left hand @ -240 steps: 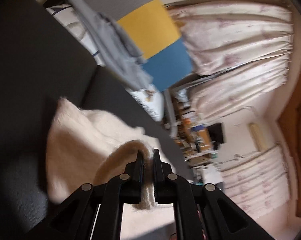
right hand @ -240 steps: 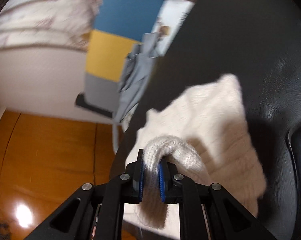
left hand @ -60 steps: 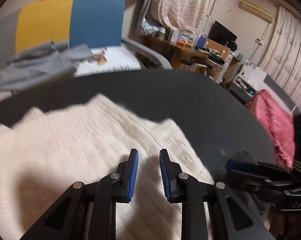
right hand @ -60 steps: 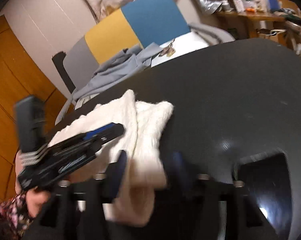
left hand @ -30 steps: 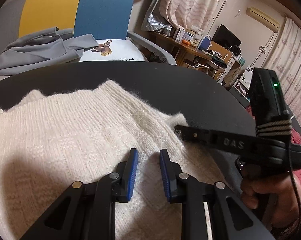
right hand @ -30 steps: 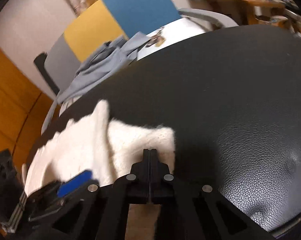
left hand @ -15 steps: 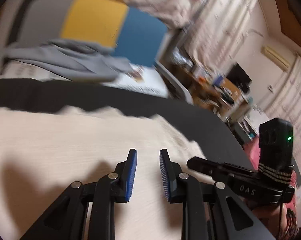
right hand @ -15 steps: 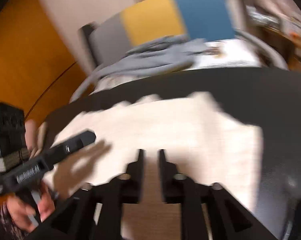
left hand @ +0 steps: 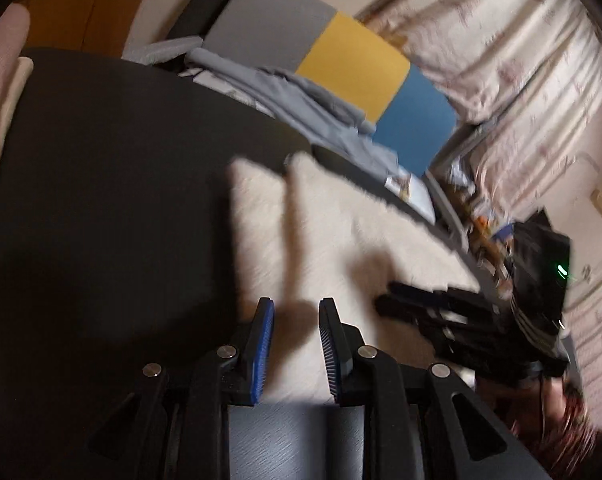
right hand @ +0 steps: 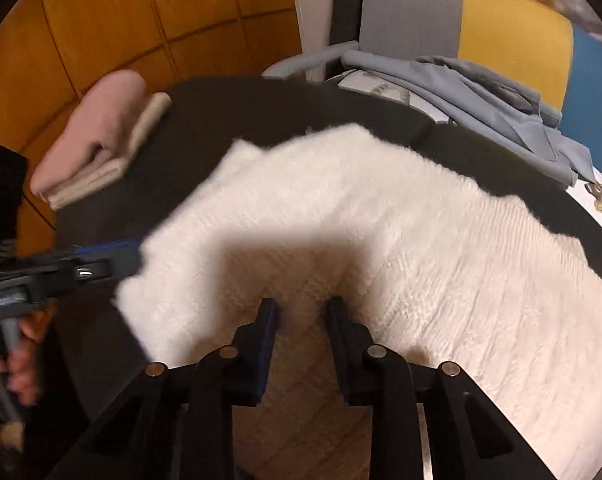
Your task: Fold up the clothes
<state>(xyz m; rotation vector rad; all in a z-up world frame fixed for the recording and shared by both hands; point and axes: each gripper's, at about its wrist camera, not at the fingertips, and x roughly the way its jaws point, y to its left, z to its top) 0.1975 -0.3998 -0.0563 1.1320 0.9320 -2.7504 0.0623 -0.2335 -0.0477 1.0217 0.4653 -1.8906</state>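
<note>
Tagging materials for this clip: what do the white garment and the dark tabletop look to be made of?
The sweater looks like a fuzzy knit, probably wool or acrylic: ribbed rows and a hairy edge show. The tabletop looks matte black, possibly leather or vinyl; its grain is too blurred here to tell. Both the left gripper and the right gripper are open over the knit.

White knit sweaters: one [right hand: 381, 220]
Folded garments stacked at the table edge: two, pink [right hand: 101, 128] over beige [right hand: 101, 174]
Grey garments on chair: one [right hand: 481, 96]
Chairs: one [right hand: 421, 12]
Tables: one [right hand: 261, 108]
Grippers: two, left [left hand: 295, 344], right [right hand: 303, 340]

Fluffy white knit sweater [right hand: 401, 216] lies spread flat on black table [right hand: 237, 108].
</note>
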